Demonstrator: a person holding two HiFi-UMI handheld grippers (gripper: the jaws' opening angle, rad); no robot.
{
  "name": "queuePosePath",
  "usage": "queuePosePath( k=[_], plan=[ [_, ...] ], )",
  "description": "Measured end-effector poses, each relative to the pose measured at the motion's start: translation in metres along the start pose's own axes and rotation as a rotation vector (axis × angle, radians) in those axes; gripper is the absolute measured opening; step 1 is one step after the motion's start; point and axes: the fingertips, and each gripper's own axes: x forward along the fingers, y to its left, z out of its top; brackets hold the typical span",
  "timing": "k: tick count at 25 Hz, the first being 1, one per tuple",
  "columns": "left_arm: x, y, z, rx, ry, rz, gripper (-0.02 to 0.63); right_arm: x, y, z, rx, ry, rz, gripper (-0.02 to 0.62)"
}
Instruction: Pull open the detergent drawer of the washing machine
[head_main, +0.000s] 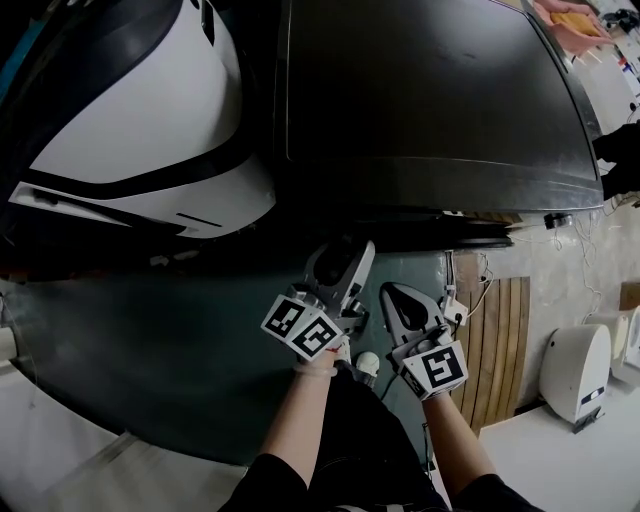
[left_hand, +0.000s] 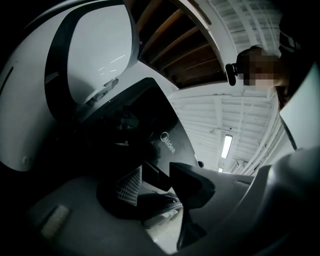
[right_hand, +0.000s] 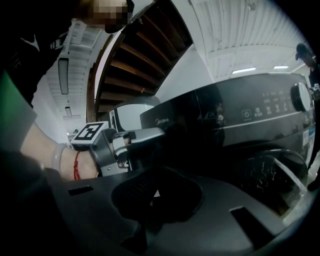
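The dark washing machine (head_main: 430, 90) lies below me, its lid filling the top of the head view. Its front panel carries a logo on the drawer front (right_hand: 161, 120), with the buttons and dial (right_hand: 300, 97) further right. My left gripper (head_main: 345, 252) reaches up to that front edge, and from the right gripper view its fingers (right_hand: 142, 136) lie against the logo panel. Its jaws stand open (left_hand: 157, 180), with a dark corner of the panel in the gap and no pad pressing on it. My right gripper (head_main: 396, 294) hangs beside it, shut (right_hand: 156, 194) and holding nothing.
A white and black machine (head_main: 130, 130) stands close on the left. The round door (right_hand: 272, 175) sits below the control panel. Wooden slats (head_main: 500, 340), cables (head_main: 580, 235) and a white appliance (head_main: 575, 370) are on the floor to the right.
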Motion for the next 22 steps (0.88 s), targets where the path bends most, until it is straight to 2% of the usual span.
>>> queuePosePath(
  k=[3,8,11,13,17,22],
  plan=[
    [0.001,0.004,0.008,-0.045,-0.054,-0.011,0.163,0.004,-0.003,-0.003,0.0,-0.027,0.001,0.012],
    [0.008,0.001,0.011,-0.057,-0.08,-0.051,0.164,0.01,-0.007,-0.003,0.017,-0.038,-0.003,0.012],
    [0.01,0.0,0.012,-0.093,-0.11,-0.079,0.164,0.011,-0.008,0.001,0.026,-0.063,-0.002,0.012],
    [0.01,0.0,0.013,-0.121,-0.133,-0.094,0.164,0.01,-0.009,-0.003,0.025,-0.045,-0.002,0.012],
    [0.009,0.002,0.016,-0.211,-0.187,-0.118,0.164,0.007,-0.01,-0.007,0.038,-0.034,-0.006,0.012],
    [0.009,0.008,0.02,-0.326,-0.233,-0.096,0.161,0.004,-0.008,-0.008,0.052,-0.041,-0.005,0.012]
  ],
)
